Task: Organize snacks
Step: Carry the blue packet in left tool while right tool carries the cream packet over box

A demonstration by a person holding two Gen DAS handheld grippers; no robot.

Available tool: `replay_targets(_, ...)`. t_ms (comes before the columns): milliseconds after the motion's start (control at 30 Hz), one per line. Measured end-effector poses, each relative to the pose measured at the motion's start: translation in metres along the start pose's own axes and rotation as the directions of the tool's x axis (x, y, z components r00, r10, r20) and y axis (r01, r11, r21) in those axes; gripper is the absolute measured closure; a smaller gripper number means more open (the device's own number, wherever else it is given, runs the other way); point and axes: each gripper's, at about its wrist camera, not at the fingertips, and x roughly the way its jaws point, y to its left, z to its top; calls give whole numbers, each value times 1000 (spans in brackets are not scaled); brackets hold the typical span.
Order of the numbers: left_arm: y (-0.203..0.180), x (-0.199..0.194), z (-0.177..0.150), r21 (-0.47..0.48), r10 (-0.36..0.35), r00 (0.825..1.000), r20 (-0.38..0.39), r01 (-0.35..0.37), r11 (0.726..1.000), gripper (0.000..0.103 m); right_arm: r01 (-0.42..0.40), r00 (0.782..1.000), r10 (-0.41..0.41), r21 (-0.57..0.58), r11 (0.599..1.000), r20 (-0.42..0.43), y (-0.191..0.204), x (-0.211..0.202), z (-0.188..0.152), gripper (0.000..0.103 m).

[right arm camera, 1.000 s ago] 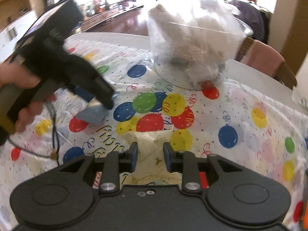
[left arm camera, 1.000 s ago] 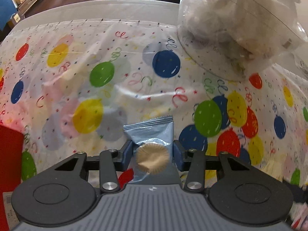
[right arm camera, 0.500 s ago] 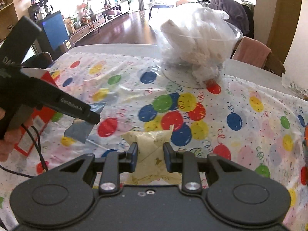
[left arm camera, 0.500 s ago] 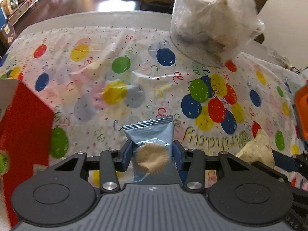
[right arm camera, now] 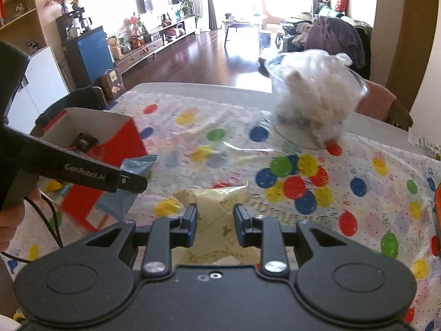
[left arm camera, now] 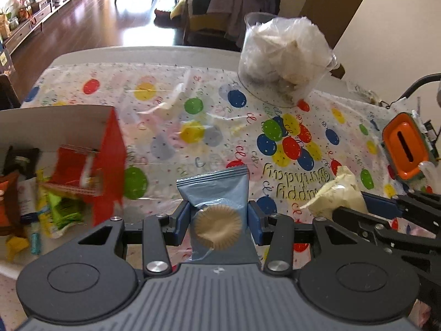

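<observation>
My left gripper [left arm camera: 217,220] is shut on a blue snack packet [left arm camera: 216,193] with a round biscuit picture, held above the table. It also shows in the right wrist view [right arm camera: 136,167], beside the box. My right gripper [right arm camera: 215,222] is shut on a pale yellow snack packet [right arm camera: 217,198], which also shows in the left wrist view [left arm camera: 335,193]. A red cardboard box [left arm camera: 110,149] with a white inside stands open at the left and holds several snacks [left arm camera: 55,198]. It shows in the right wrist view [right arm camera: 121,138] too.
A clear plastic tub [left arm camera: 281,58] stuffed with white bags stands at the table's far side on the balloon-print cloth [left arm camera: 193,110]. An orange and grey container [left arm camera: 405,146] sits at the right edge. Chairs stand behind the table.
Both grippers have risen and pulled back with their packets. The left gripper has swung left, so the open red box and its contents have come into view.
</observation>
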Motion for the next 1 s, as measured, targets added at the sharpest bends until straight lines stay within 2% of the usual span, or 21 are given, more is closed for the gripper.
replay_targets(200,34,-41,-15,-12,-3,999,40,3,1000,59,-27,999,27,-8,1000,22,44,-11,8,77)
replay_targets(433,81,-78,-28,-8,9,997,73,-9,1000,59,-75,996,76,-23,997,37,101,-5,16,77)
replay_targets(767,165,-110,-26,-48,93,989,117,-88,995,59,-123,992,124,-36,992,29,179,20,32,77)
replay_targets(1000,214,-107,-17,-51,165,980,109,-160,986,59,-111,993,112,-44,993,32,215,52,47,77)
